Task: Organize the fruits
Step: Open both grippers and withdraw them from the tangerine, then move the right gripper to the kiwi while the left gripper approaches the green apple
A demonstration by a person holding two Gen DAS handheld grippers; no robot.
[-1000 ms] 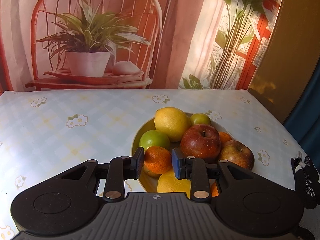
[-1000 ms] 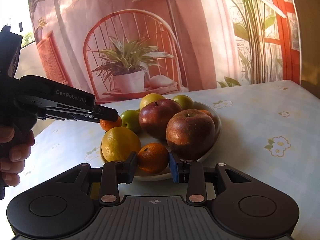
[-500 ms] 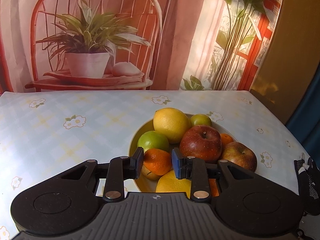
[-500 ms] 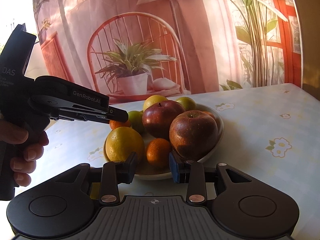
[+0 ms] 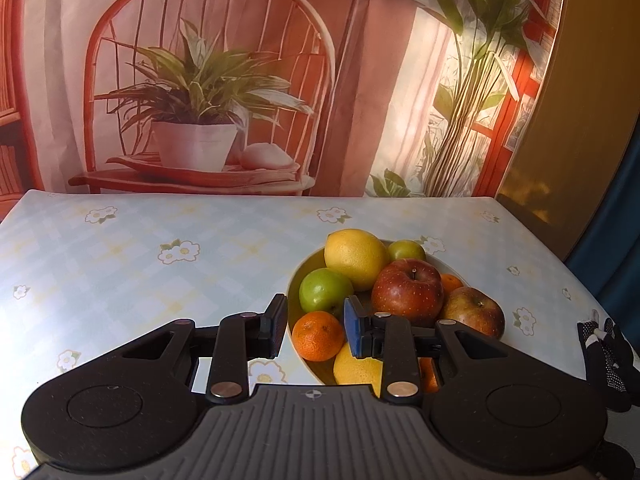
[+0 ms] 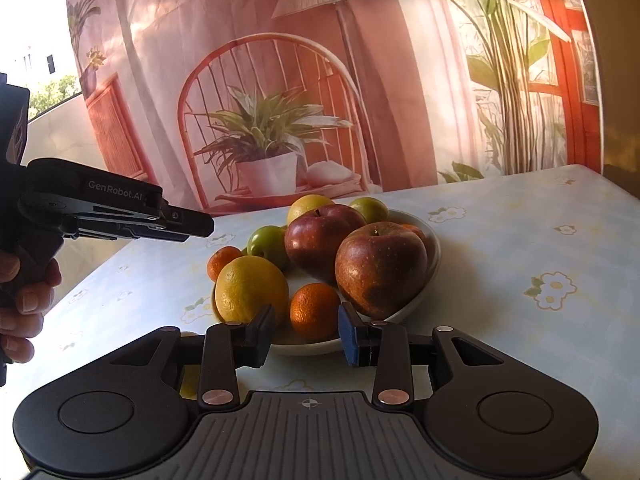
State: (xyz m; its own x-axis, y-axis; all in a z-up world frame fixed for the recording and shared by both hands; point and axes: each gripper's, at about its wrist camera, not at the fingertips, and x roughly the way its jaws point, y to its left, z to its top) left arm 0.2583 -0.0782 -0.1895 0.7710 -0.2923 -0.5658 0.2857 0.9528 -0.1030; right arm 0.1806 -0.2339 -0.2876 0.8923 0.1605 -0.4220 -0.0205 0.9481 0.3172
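Observation:
A white bowl (image 6: pixel 434 248) holds two red apples (image 6: pixel 380 268), two lemons (image 6: pixel 250 288), green fruits (image 6: pixel 266 244) and several mandarins (image 6: pixel 314 310). My right gripper (image 6: pixel 306 330) hovers just in front of the bowl's near rim. Its jaws are drawn narrow and nothing sits between the pads. My left gripper (image 6: pixel 200 226) hangs in the air left of the bowl, also narrow and holding nothing. In the left wrist view the left gripper (image 5: pixel 316 320) frames a mandarin (image 5: pixel 318 336) that lies beyond it in the bowl (image 5: pixel 294 280).
The table (image 5: pixel 160 280) wears a pale checked cloth with flower prints. A printed backdrop of a chair and a potted plant (image 5: pixel 200 120) closes off the far edge. A person's hand (image 6: pixel 20 308) grips the left tool. A black dotted object (image 5: pixel 604 356) sits at the table's right edge.
My left gripper has drawn back and to the left, away from the bowl, and the mandarin it was next to stays in the bowl. The right gripper has hardly moved.

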